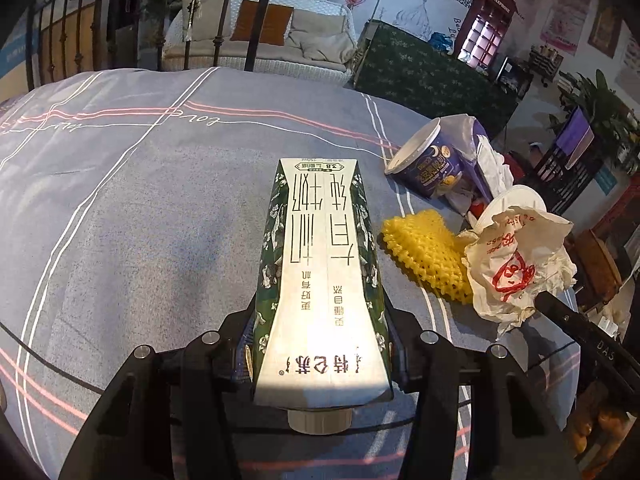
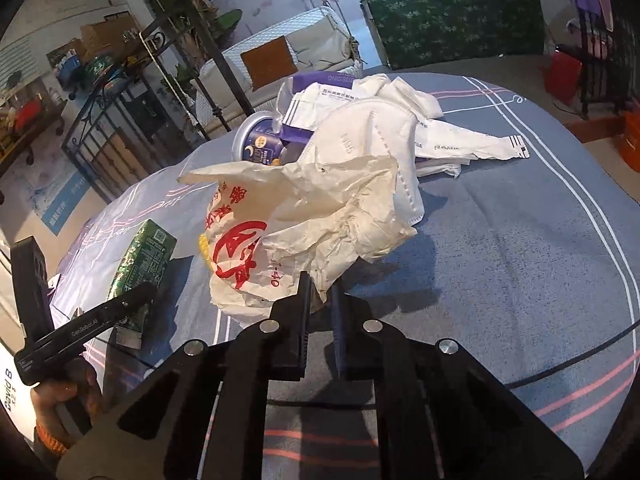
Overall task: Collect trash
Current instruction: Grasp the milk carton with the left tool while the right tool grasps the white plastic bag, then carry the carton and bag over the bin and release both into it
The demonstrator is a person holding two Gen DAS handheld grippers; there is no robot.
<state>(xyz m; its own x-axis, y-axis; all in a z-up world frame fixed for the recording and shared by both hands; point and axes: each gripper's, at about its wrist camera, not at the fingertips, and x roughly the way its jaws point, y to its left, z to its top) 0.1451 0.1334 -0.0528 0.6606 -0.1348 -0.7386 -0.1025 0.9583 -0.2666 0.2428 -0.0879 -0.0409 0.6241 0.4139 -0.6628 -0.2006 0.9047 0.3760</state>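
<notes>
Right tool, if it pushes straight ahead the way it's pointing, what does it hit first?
The right tool already pinches the crumpled paper wrapper, so that comes first. Behind it sits the white face mask, though depth there is unclear.

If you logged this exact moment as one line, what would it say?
left tongs: shut on milk carton | right tongs: shut on crumpled paper bag | cup, yellow foam net: on the cloth

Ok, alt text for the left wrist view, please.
The left gripper clamps a milk carton above a grey striped bedsheet. To its right lie yellow foam netting, a crumpled paper bag and a tipped purple cup.
</notes>
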